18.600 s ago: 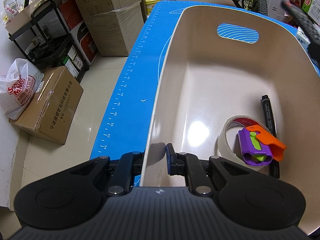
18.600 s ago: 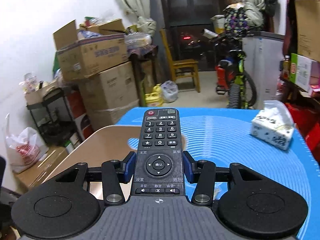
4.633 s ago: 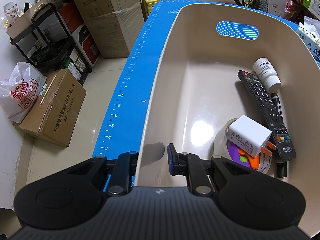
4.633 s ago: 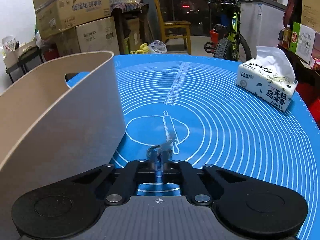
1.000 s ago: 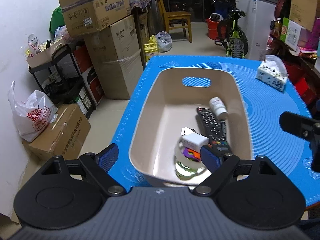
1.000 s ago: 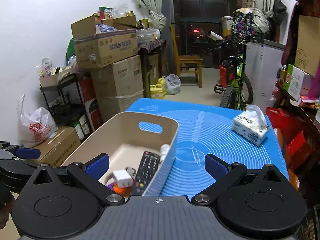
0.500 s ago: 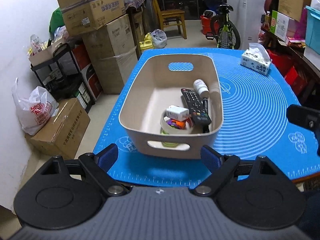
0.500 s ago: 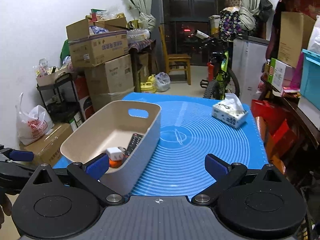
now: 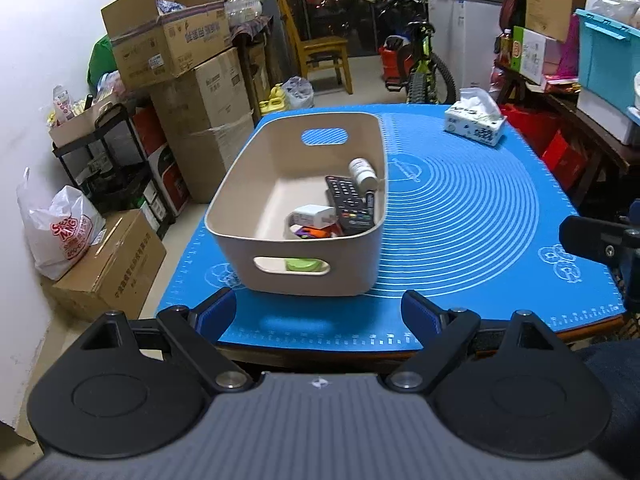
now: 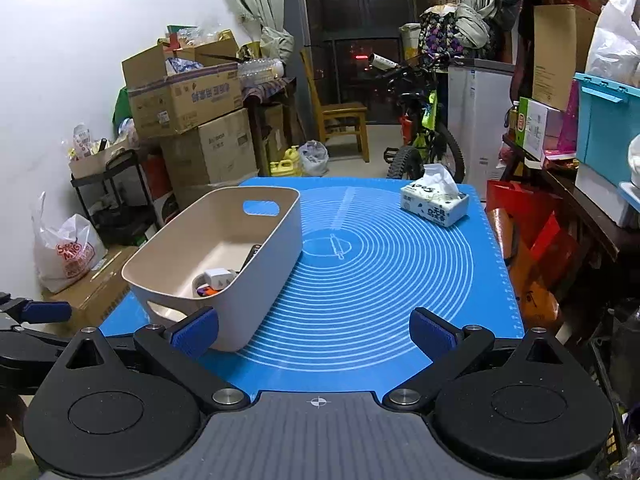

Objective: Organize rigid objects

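Bin, left wrist view: beige bin [image 9: 304, 280] sits on the blue mat [image 9: 460, 216] covering the desk, toward its 9 o'clock side, long axis running 12 to 6.
Bin contents, left wrist view: black remote [image 9: 349, 204] lies along the 3 o'clock wall; white bottle [image 9: 362, 172] lies at the remote's 12 o'clock end, touching it; a dark marker [image 9: 370, 202] is squeezed between remote and wall.
Near end of bin, left wrist view: white charger [image 9: 314, 216] rests on top of an orange and purple toy [image 9: 310, 233]; something green [image 9: 303, 266] shows through the handle slot at 6 o'clock.
Tissues, left wrist view: tissue box [image 9: 475, 123] stands at the mat's 1 o'clock corner, well apart from the bin.
Left hand-held gripper [image 9: 318, 312]: fingers spread wide, nothing between them, held off the desk's 6 o'clock edge, clear of the bin.
Other tool, left wrist view: right hand-held gripper [image 9: 592, 240] enters at 3 o'clock; its opening cannot be told from here.
Bin, right wrist view: bin [image 10: 264, 264] lies at 10 o'clock on the mat [image 10: 380, 280], with the charger [image 10: 218, 276] and the toy [image 10: 208, 291] visible inside; the remote [image 10: 251, 254] is mostly hidden by the wall.
Tissues, right wrist view: tissue box [image 10: 435, 202] at 1 o'clock.
Right hand-held gripper [image 10: 314, 330]: fingers wide apart and empty, above the mat's 6 o'clock edge; the 9 o'clock finger overlaps the bin's corner in view, contact unclear.
Edge, right wrist view: left hand-held gripper [image 10: 44, 312] pokes in at 9 o'clock.
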